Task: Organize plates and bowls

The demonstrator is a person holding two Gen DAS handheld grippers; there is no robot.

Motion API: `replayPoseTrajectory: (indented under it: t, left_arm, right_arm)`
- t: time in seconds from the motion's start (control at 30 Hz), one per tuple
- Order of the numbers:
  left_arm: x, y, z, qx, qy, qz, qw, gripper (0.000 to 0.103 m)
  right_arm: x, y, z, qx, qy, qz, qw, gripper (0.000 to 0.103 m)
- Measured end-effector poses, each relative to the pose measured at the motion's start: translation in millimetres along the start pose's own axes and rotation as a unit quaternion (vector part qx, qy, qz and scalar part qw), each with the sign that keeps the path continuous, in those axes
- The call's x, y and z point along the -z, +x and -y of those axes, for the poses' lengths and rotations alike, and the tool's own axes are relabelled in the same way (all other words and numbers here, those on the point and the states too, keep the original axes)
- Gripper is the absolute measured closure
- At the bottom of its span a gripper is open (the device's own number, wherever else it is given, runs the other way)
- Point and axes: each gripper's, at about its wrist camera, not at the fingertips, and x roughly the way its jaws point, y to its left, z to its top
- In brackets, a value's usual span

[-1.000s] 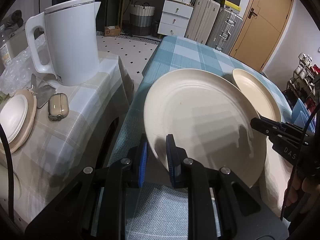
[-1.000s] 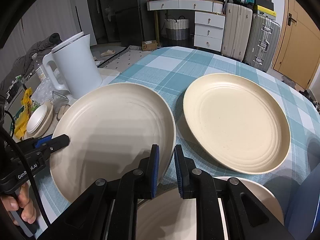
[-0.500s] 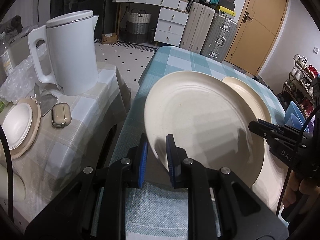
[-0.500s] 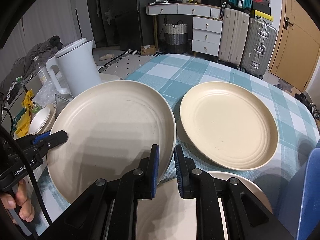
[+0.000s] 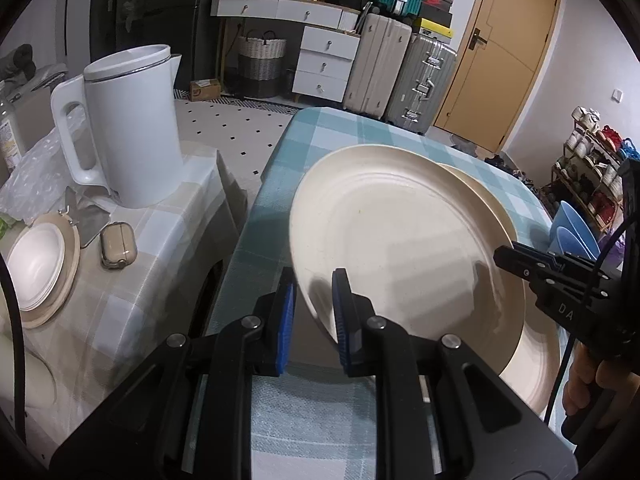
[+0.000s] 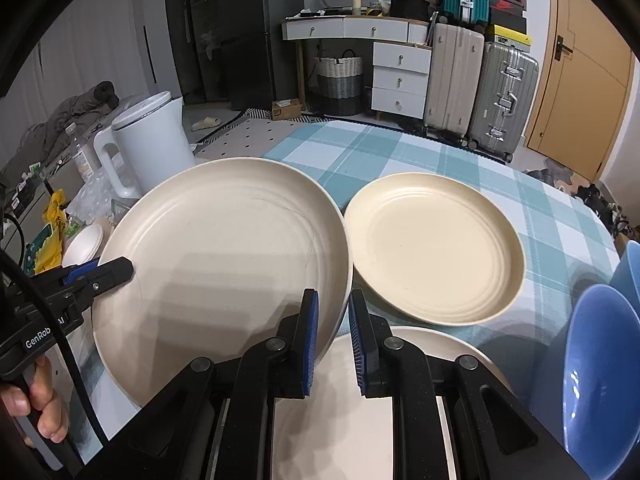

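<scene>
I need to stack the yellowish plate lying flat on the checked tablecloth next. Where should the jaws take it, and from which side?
Grip the yellowish plate by its raised rim on the near edge, coming in low from the near side. It lies flat, so only the upturned rim offers a hold, and that edge looks unobstructed.

Both views set close above the cream plate (image 5: 400, 248), angled downward along gripper fingers. Left wrist view looking from the plate's left rim toward the door side; right wrist view from its right rim (image 6: 224, 264), facing the drawers beyond. Shared: that plate, the second plate (image 6: 436, 248) behind it, the white kettle (image 5: 128, 128) off to its left.
</scene>
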Motion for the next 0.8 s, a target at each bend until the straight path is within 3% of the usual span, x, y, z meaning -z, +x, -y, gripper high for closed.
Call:
replayPoseTrajectory:
  t: [0.8]
  left_arm:
    - [4.3, -22.2, 51.4, 0.036, 0.054, -0.001, 0.9979, 0.088]
  right_arm:
    - [24.6, -54.9, 27.6, 0.034, 0.041, 0.008, 0.999, 0.087]
